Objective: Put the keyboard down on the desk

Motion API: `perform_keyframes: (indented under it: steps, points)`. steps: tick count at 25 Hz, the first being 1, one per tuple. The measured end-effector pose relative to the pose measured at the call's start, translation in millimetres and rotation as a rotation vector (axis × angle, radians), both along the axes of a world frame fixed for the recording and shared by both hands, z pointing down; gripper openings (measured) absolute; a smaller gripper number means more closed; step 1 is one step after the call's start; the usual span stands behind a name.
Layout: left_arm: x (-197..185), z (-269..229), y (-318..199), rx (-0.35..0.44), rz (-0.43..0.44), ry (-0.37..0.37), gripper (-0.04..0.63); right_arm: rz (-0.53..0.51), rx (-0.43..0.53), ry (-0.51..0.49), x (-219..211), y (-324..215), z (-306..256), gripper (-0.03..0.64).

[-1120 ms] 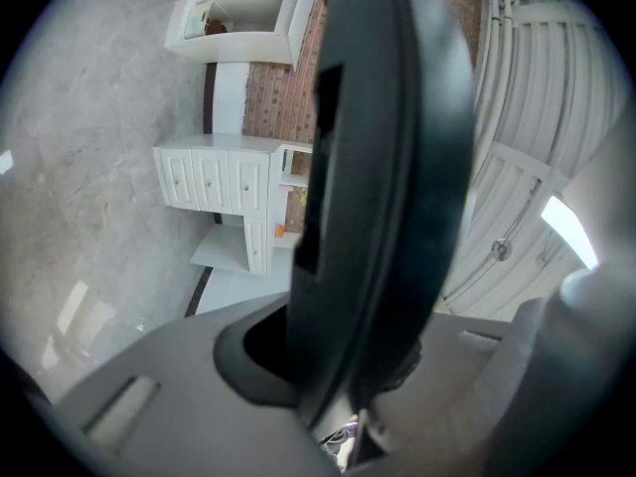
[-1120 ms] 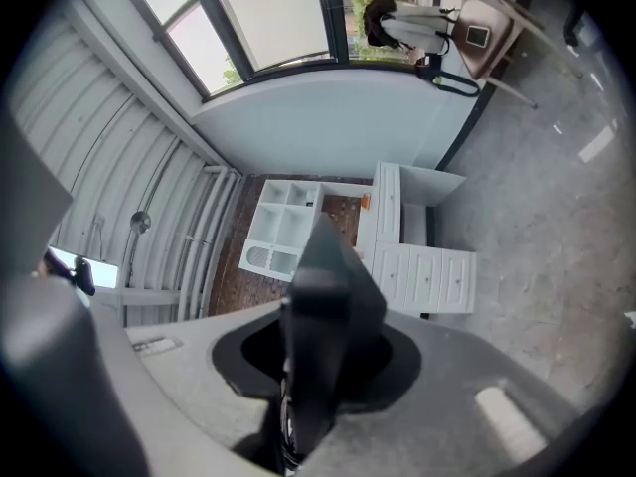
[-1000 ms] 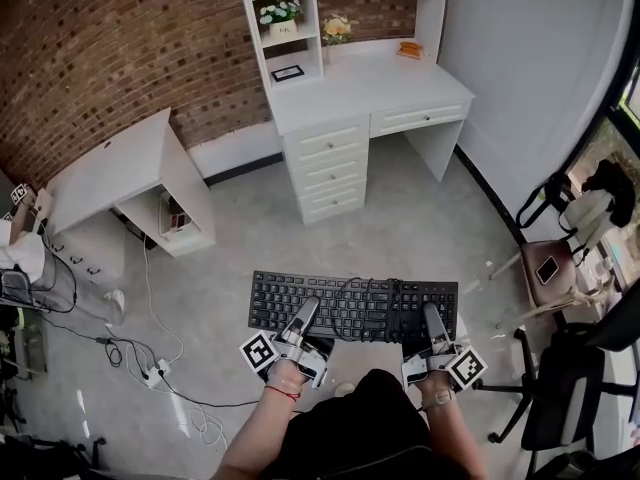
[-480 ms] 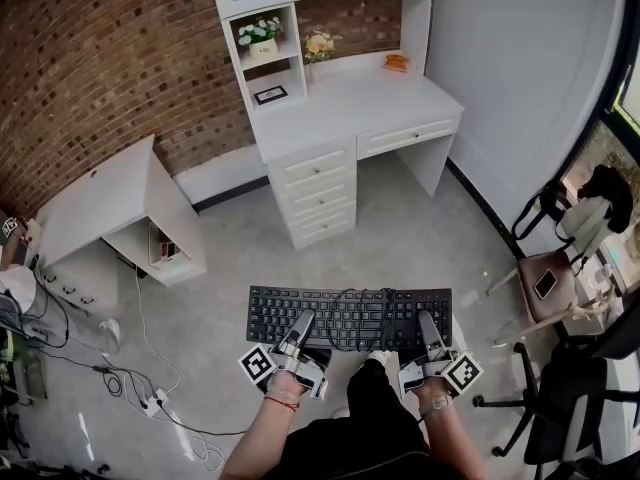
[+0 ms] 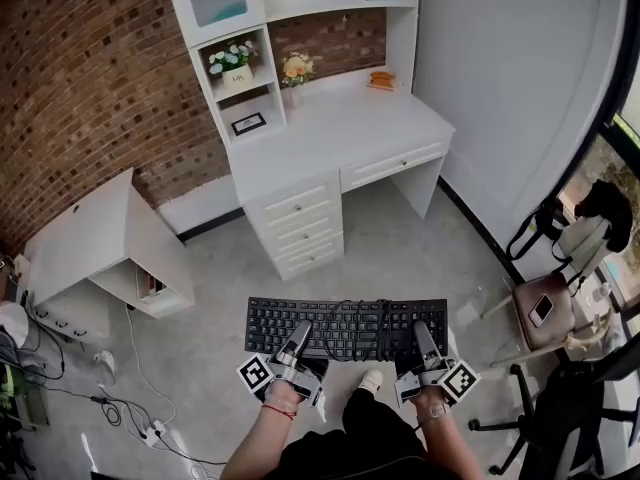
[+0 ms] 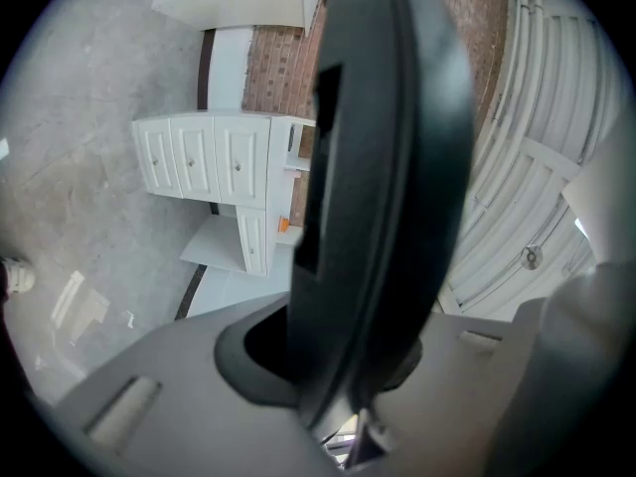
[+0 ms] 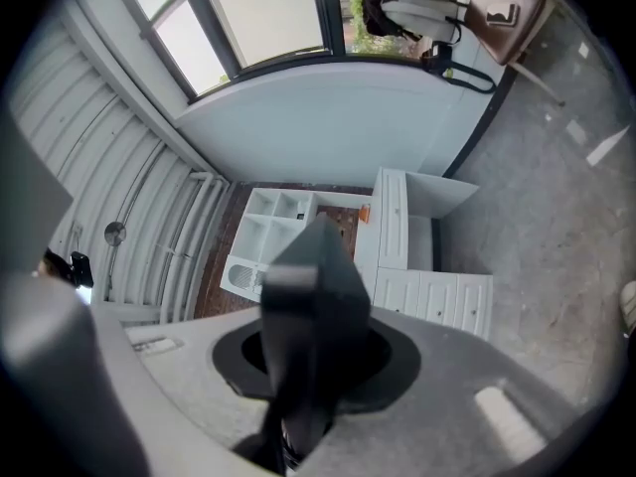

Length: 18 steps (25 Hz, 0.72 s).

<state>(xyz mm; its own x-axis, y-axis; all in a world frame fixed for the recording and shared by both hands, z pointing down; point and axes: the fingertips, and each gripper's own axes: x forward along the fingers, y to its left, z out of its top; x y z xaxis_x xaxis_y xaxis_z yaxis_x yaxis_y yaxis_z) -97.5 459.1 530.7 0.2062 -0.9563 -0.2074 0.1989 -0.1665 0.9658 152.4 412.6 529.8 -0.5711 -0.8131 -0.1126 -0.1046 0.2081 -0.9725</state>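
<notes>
Now: keyboard (image 5: 325,318) carried closer to desk (image 5: 335,128) | left gripper (image 5: 299,330) — clamped on it | right gripper (image 5: 421,330) — likewise.

Left claw (image 5: 300,329) looks grey; wristband (image 5: 281,411) perhaps red.

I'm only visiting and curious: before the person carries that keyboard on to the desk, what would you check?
1. Left gripper gripping the keyboard: ok, its jaws pinch the near edge.
2. Right gripper gripping it too: ok.
3. Keyboard held level: ok in the head view.
4. Cable resting on the keys: ok; whether any of it hangs below, cannot tell.
5. Bare room on the desk: ok.
6. Keyboard above the desk: not ok, it is over the floor, short of it.
</notes>
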Motion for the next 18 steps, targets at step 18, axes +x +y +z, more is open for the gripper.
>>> perform_keyframes:
  steps: [18]
  points:
    - [16,9,-169,-0.01,-0.004,0.009,0.081,-0.011,-0.007,0.011,15,-170,5,0.084]
